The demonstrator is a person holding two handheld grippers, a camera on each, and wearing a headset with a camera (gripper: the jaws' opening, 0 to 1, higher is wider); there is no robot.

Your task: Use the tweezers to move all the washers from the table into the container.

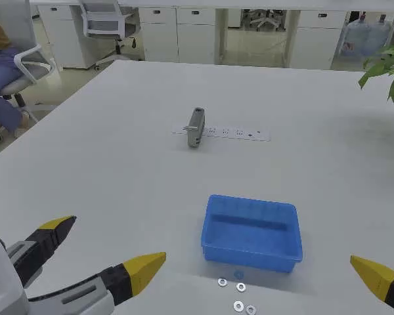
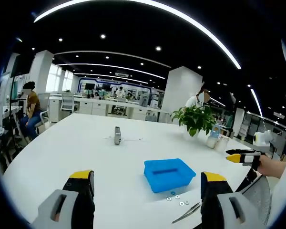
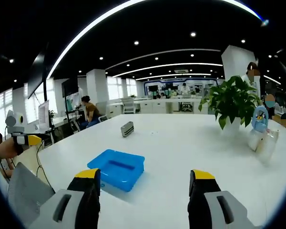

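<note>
Head view: washers [image 1: 241,287] lie on the tabletop [image 1: 118,164] just before the blue container [image 1: 251,235]; the left hand-held gripper [image 1: 100,246] gapes empty. Left gripper view: the flat tweezers [image 2: 186,213] beside them could skid under a clumsy pinch, scattering washers. Right gripper view: the right hand-held gripper [image 3: 145,175] is spread, empty.

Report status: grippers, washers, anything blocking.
Both open, empty: left gripper, right gripper. The washers on table beside blue container; tweezers lying nearby, not picked up. Nothing blocking.
</note>
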